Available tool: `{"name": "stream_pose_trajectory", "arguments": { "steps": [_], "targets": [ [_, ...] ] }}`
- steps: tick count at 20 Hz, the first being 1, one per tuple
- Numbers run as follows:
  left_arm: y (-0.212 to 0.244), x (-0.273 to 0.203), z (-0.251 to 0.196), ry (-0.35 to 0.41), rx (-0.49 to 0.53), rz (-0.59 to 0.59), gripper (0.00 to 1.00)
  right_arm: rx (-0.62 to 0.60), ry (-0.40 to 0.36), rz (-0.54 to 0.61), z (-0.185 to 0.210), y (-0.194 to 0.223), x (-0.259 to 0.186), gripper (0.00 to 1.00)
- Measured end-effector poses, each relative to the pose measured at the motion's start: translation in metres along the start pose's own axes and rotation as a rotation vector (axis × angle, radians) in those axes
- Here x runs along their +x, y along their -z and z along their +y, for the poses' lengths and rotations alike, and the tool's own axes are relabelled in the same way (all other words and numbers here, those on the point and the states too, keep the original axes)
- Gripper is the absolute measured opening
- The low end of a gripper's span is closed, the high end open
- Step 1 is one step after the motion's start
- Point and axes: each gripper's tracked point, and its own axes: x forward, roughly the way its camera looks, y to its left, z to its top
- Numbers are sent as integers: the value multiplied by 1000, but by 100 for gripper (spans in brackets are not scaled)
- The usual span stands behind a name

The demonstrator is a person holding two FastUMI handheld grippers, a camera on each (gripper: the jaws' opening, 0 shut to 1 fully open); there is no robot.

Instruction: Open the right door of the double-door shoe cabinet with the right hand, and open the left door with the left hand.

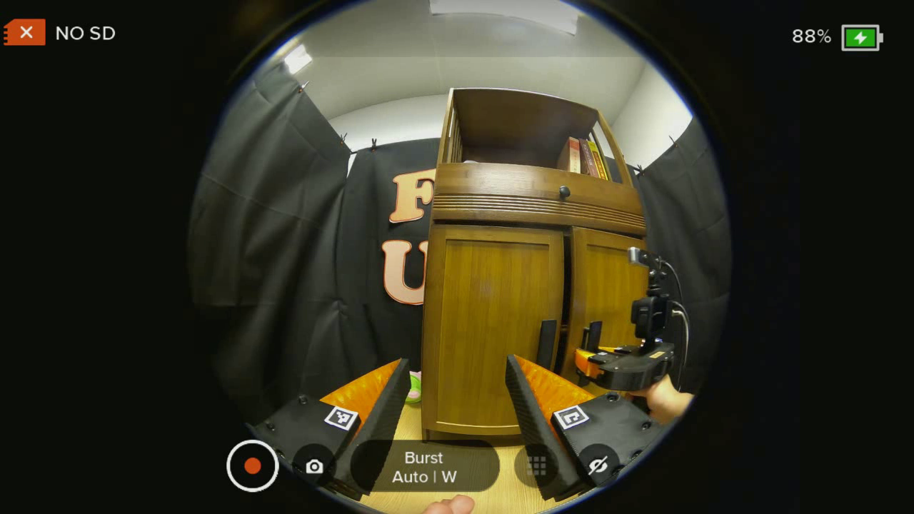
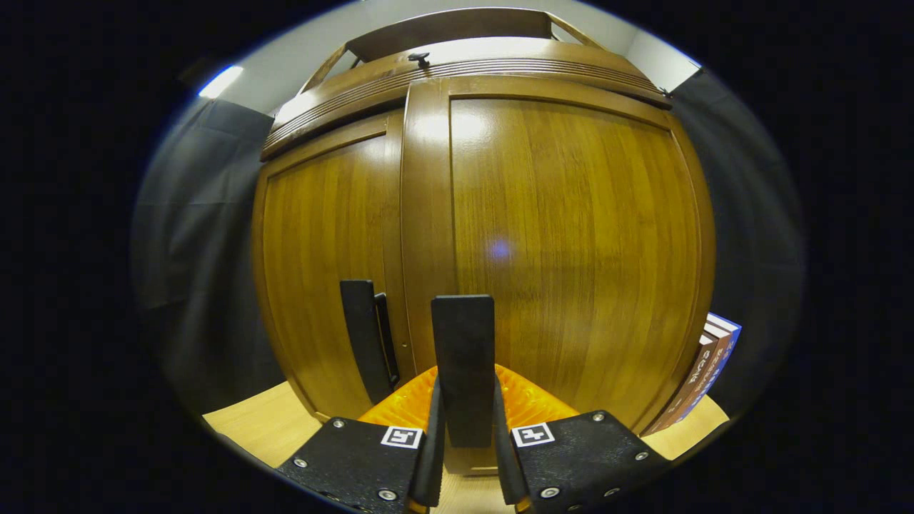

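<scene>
Shoe cabinet stands on the floor before the booth wall, both doors looking closed. Right tongs clamp the right door's handle near its inner edge. Left tongs gape wide, well short of the left handle

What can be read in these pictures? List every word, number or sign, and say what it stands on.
No text can be read.
Row of books on the wooden cabinet's upper shelf: spines too small to read.
Books standing beside the cabinet: spine print too blurred to read.
Square black-and-white coded tags: patterns, no words.
Black bar handle on the right door: bare.
</scene>
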Motion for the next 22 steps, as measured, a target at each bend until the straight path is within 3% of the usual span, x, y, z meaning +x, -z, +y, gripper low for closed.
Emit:
{"name": "stream_pose_trajectory", "arguments": {
  "steps": [8,22],
  "targets": [
    [-2,3,-22,16,12,-7,81,-1,-45,-11,-10,7,-52,32],
    [13,17,-49,25,15,-3,81,-2,-48,-32,-44,17,-118,31]
  ]
}}
